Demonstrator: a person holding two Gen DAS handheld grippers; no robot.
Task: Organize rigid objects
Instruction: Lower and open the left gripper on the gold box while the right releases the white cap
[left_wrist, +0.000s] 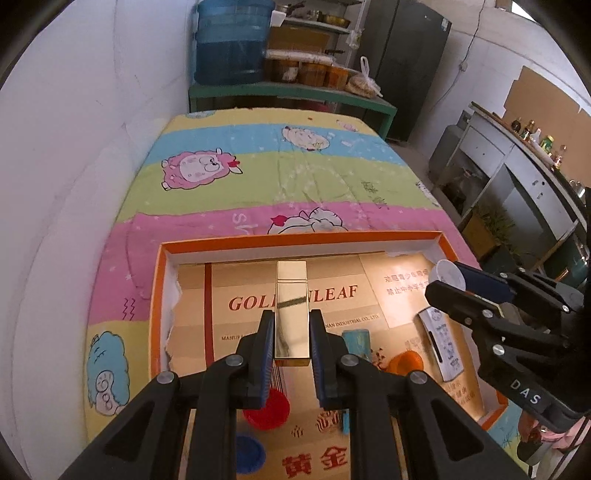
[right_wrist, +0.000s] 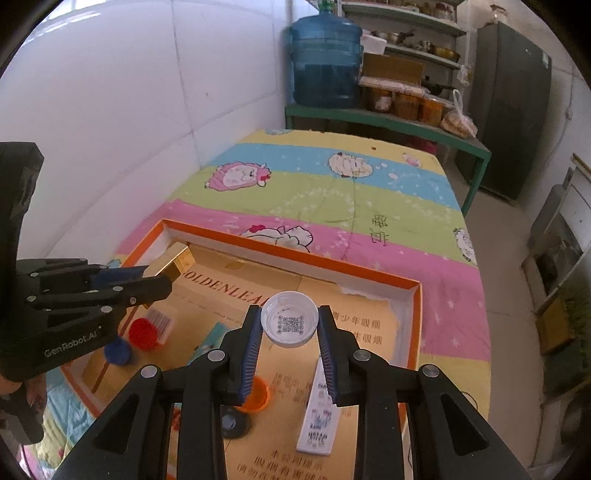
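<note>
My left gripper (left_wrist: 291, 325) is shut on a shiny gold box (left_wrist: 291, 314) and holds it above the orange-rimmed tray (left_wrist: 295, 238); the box also shows in the right wrist view (right_wrist: 173, 264). My right gripper (right_wrist: 290, 321) is shut on a white bottle cap (right_wrist: 290, 319) with a QR code inside, held over the tray (right_wrist: 295, 258); in the left wrist view the cap (left_wrist: 447, 273) sits at the right. In the tray lie a red cap (left_wrist: 267, 410), a blue cap (left_wrist: 249, 454), an orange cap (right_wrist: 255, 397), a black cap (right_wrist: 232, 424) and a white flat pack (right_wrist: 317, 417).
The tray rests on a striped cartoon-sheep blanket (left_wrist: 280, 177) over a table against a white wall. Behind stand a blue water jug (left_wrist: 232, 40), a green bench with jars (left_wrist: 295, 92) and a dark cabinet (left_wrist: 406, 62). A counter (left_wrist: 517, 166) stands at the right.
</note>
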